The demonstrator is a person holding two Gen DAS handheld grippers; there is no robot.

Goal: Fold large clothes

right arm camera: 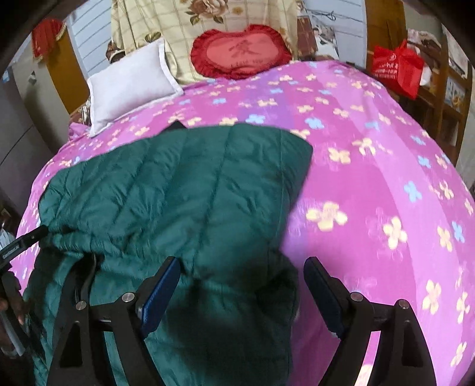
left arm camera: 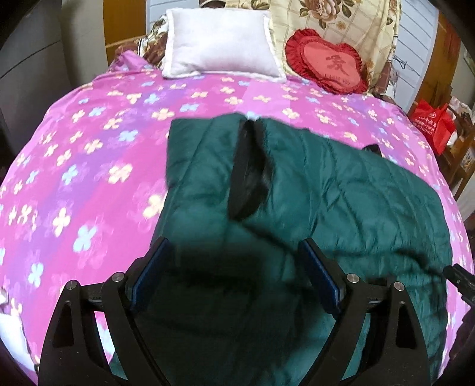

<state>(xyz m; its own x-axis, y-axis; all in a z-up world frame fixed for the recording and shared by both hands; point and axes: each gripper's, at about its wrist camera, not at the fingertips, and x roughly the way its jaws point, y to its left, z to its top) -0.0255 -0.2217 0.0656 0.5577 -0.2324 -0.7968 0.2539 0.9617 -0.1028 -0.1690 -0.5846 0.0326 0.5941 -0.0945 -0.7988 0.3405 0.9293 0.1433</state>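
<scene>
Green quilted coat (left arm camera: 341, 193) lies spread on the pink flowered bed (left arm camera: 89, 154), folding seemingly barely begun, as left gripper (left arm camera: 234, 276) and right gripper (right arm camera: 242, 291) hover above, jaws wide apart and empty.

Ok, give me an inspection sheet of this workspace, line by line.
Surface: pink flowered bedspread covering the bed.
Job's things: dark green quilted coat lying spread on the bedspread, black lining showing at its opening.
Clutter: white pillow, red heart cushion and floral quilt at the far end of the bed.
Grippers: left claw open over the coat, fabric between its fingers, not clamped; right claw open over the coat's edge.
Cables: nothing seen.
Surroundings: red bag on wooden shelving at the right side of the bed; grey cabinet to the left.
</scene>
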